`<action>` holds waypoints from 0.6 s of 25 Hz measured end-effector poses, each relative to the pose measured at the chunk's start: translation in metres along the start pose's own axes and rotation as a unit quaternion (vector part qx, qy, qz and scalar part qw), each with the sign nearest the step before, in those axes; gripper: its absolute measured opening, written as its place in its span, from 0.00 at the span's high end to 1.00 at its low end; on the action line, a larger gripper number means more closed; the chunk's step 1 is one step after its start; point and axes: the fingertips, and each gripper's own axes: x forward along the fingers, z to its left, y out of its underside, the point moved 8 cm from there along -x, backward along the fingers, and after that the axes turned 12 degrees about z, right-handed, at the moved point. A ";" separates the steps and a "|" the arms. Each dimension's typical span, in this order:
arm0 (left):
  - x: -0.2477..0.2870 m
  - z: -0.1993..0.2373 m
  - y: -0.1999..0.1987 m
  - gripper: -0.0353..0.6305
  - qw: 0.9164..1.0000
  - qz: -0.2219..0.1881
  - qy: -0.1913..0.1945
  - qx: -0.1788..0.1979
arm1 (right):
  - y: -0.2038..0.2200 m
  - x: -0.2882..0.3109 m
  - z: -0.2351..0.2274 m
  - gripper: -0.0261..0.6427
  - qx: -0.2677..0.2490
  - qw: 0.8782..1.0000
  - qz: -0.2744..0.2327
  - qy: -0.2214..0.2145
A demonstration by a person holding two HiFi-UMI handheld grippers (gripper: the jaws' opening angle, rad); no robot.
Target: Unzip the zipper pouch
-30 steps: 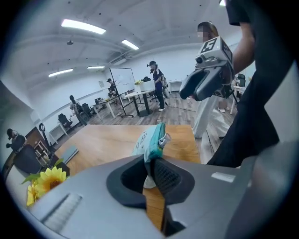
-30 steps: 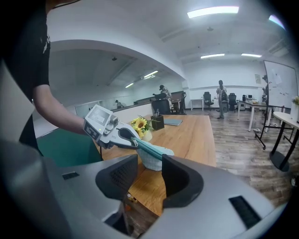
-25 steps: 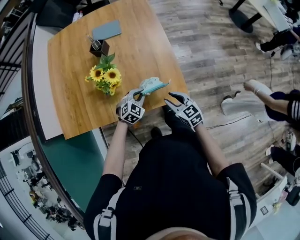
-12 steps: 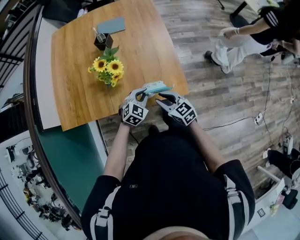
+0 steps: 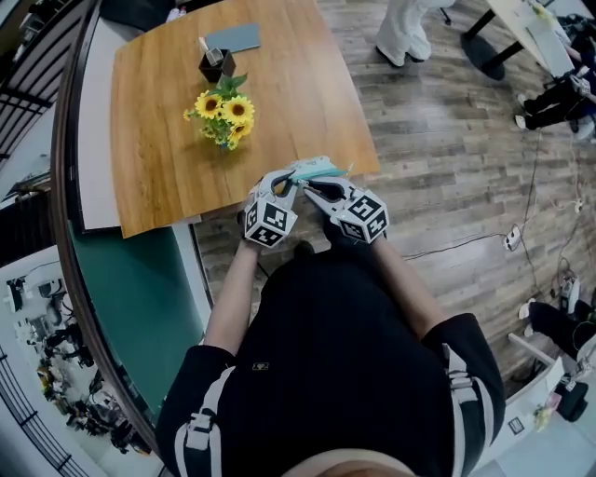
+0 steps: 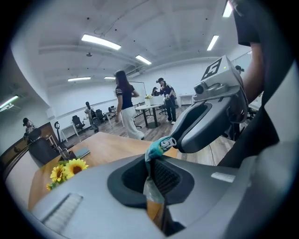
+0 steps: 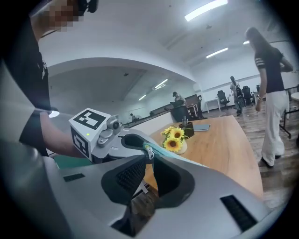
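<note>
A teal zipper pouch (image 5: 321, 168) hangs in the air over the near edge of the wooden table (image 5: 168, 177). My left gripper (image 5: 289, 182) is shut on the pouch's near end; in the left gripper view the teal fabric (image 6: 154, 151) is pinched between its jaws. My right gripper (image 5: 309, 189) faces it from the right. Its jaws have just been closing, and their tips now meet on the silver zipper pull (image 7: 148, 151) at that same end. The rest of the pouch (image 7: 175, 157) stretches away behind the pull.
A bunch of sunflowers (image 5: 226, 116) stands mid-table, with a black pen holder (image 5: 216, 65) and a grey notebook (image 5: 235, 37) at the far end. A person's legs (image 5: 405, 28) cross the wooden floor beyond. A cable (image 5: 456, 244) lies on the floor to the right.
The right gripper has swung left from open air onto the pouch's end, and its jaws have narrowed. Both grippers and the pouch have risen. A person has walked across the floor behind.
</note>
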 end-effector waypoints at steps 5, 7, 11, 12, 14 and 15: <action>-0.022 -0.013 0.010 0.94 1.000 0.000 -0.011 0.004 | 0.004 0.000 0.026 0.91 0.010 1.000 -0.019 -0.023; -0.029 -0.016 0.015 0.94 1.000 0.002 -0.015 0.006 | 0.005 0.001 0.035 0.92 0.013 0.999 -0.025 -0.029; -0.041 -0.022 0.022 0.94 1.000 0.005 -0.025 0.015 | 0.005 0.003 0.047 0.92 0.021 0.998 -0.037 -0.037; -0.044 -0.023 0.023 0.94 0.999 0.006 -0.028 0.015 | 0.004 0.003 0.049 0.92 0.023 0.998 -0.039 -0.038; -0.049 -0.025 0.025 0.94 0.999 0.007 -0.033 0.014 | 0.004 0.002 0.052 0.92 0.025 0.998 -0.043 -0.040; -0.051 -0.026 0.025 0.94 0.999 0.008 -0.035 0.014 | 0.003 0.002 0.054 0.93 0.026 0.998 -0.044 -0.042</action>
